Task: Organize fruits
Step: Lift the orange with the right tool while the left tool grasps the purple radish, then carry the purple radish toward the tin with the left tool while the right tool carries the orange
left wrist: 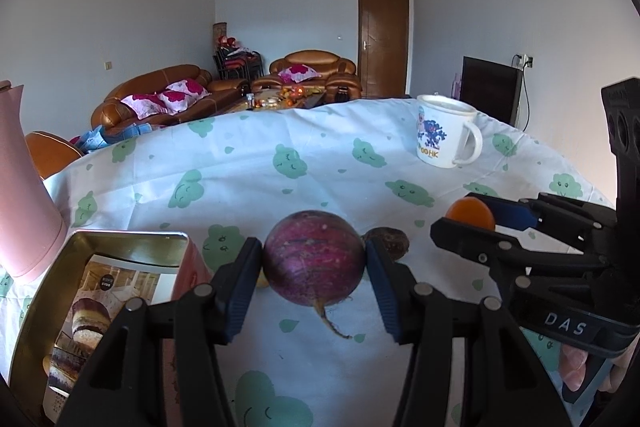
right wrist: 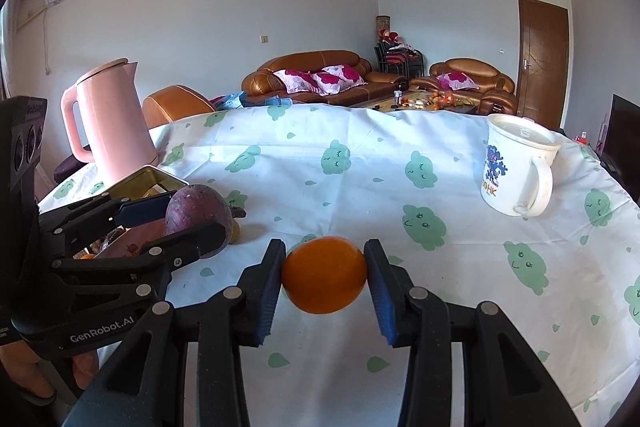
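Both fingers [right wrist: 376,291] grip fruit above cloud-print tablecloth [left wrist: 320,163], sofas [right wrist: 316,73] behind

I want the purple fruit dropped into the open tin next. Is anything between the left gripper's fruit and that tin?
Nothing visible does. The purple fruit, held in the left gripper, sits just right of the open tin, whose near corner is unobstructed.

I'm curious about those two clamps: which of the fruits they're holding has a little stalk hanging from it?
The round purple fruit in the left gripper; a thin stalk hangs from its underside. The orange in the right gripper is smooth all round.
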`<state>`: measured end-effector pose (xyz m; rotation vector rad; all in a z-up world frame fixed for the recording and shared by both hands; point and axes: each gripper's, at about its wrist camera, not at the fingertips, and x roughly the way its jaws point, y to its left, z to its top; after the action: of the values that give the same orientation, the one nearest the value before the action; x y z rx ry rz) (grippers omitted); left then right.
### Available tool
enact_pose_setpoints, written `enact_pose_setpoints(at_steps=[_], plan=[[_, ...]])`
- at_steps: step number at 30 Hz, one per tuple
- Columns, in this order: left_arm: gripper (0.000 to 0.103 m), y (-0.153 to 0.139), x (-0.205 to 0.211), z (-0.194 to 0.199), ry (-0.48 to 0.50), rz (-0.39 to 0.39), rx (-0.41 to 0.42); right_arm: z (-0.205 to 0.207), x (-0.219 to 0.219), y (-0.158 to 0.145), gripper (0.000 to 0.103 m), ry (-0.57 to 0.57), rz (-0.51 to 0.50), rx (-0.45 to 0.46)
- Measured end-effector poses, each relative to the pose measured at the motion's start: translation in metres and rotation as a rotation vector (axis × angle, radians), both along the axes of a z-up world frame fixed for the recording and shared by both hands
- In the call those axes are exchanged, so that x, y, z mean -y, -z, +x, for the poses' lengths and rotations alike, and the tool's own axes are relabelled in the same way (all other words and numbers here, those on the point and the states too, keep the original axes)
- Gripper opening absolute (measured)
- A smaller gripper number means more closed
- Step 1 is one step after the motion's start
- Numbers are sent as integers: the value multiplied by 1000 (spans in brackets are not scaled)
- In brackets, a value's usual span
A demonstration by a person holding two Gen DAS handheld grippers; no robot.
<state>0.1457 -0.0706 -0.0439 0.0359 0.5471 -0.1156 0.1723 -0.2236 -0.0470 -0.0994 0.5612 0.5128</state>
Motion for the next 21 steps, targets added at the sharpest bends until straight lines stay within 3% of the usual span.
enact_pose_setpoints(at_steps=[21], plan=[[55, -7, 4, -19, -37, 39, 92, -13, 3, -6, 43, 1, 15, 70]])
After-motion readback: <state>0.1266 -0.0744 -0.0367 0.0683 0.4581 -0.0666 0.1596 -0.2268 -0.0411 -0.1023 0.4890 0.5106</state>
